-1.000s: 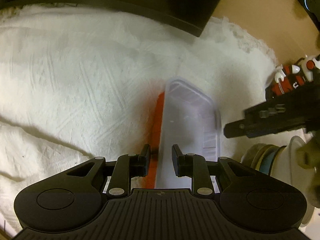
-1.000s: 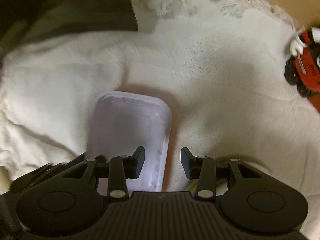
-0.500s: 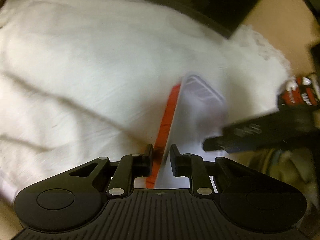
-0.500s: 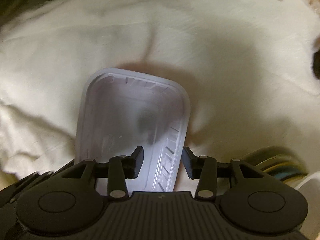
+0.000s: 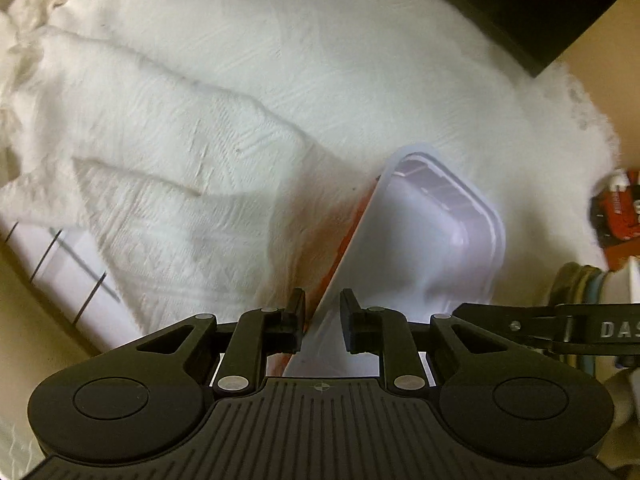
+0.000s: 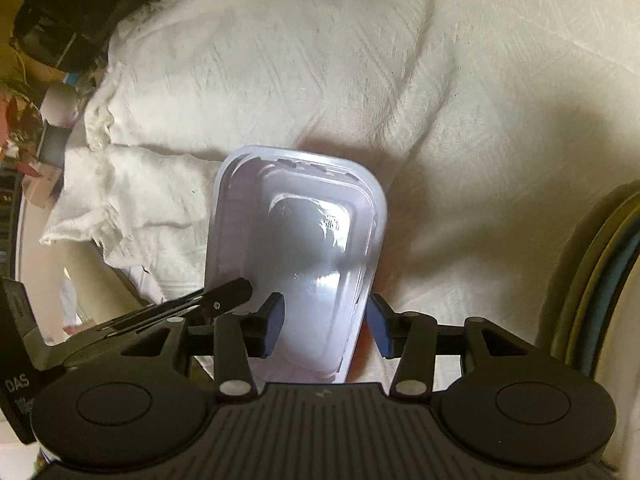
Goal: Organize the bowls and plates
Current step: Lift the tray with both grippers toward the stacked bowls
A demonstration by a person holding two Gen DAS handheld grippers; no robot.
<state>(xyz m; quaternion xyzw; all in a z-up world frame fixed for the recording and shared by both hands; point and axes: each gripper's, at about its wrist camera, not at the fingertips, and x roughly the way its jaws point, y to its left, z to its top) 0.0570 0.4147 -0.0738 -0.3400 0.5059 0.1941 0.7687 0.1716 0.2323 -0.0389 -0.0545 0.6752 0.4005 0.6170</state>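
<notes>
A white rectangular plastic bowl [image 5: 432, 240] with an orange outside is held tilted above the white cloth. My left gripper [image 5: 322, 316] is shut on its near rim. The bowl also shows in the right wrist view [image 6: 304, 248], hollow side up. My right gripper [image 6: 326, 326] is open, its fingers on either side of the bowl's near right edge without pressing it. A stack of plates [image 5: 580, 284] sits at the right edge of the left view and shows large at the right of the right view [image 6: 596, 280].
A wrinkled white cloth [image 5: 240, 100] covers the surface. A dark box [image 5: 520, 4] lies at the far right. A red toy figure [image 5: 616, 216] stands near the plates. Clutter [image 6: 36, 92] lies past the cloth's left edge.
The bowl has been lifted and turned, so its hollow now faces the right camera. My right gripper has moved over the bowl's right edge. The plate stack has come into the right view.
</notes>
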